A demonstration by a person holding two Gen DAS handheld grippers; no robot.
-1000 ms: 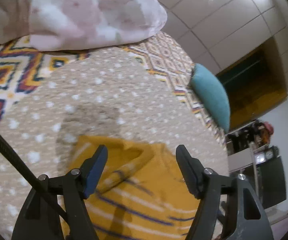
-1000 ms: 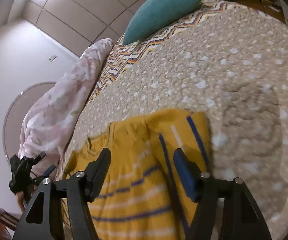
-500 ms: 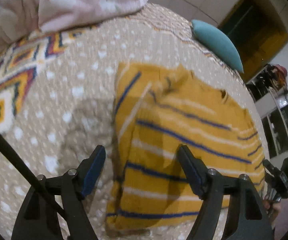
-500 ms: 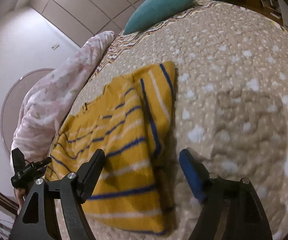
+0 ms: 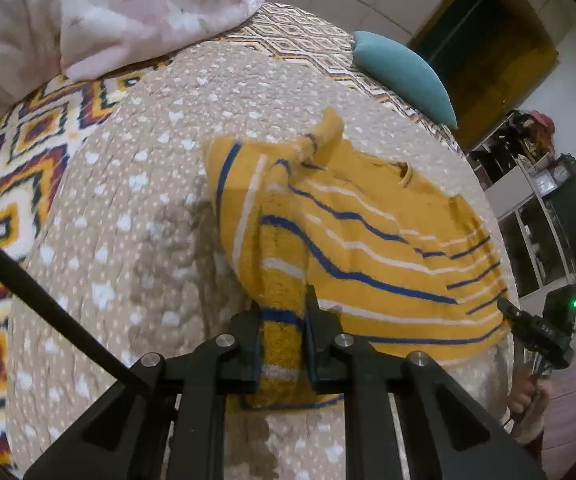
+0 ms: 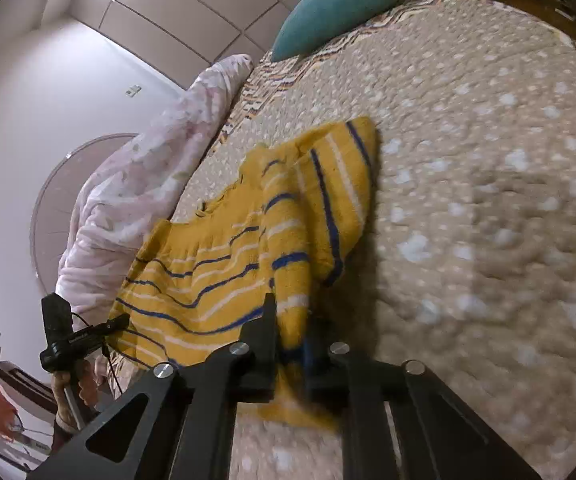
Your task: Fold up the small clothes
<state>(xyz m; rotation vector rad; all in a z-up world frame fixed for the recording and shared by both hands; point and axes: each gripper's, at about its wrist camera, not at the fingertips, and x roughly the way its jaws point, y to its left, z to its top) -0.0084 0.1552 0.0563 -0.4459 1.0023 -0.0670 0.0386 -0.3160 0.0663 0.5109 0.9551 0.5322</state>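
Observation:
A small mustard-yellow knitted garment (image 5: pixel 367 240) with blue and white stripes lies on the beige dotted bedspread (image 5: pixel 136 200). My left gripper (image 5: pixel 282 312) is shut on its near hem, which bunches up between the fingers. The garment also shows in the right wrist view (image 6: pixel 216 276). My right gripper (image 6: pixel 291 320) is shut on the hem at the garment's other side. One side flap (image 6: pixel 343 184) is folded over the body. The right gripper shows in the left wrist view (image 5: pixel 535 328) at the garment's far corner.
A teal pillow (image 5: pixel 403 72) lies at the head of the bed. A pink floral duvet (image 5: pixel 128 12) is heaped along one side. A patterned border (image 5: pixel 12 168) rims the bedspread. Shelves and a dark doorway (image 5: pixel 487 60) stand beyond the bed.
Both grippers were open above the flat garment. Both have come down to its near hem and closed on it, lifting and bunching the fabric.

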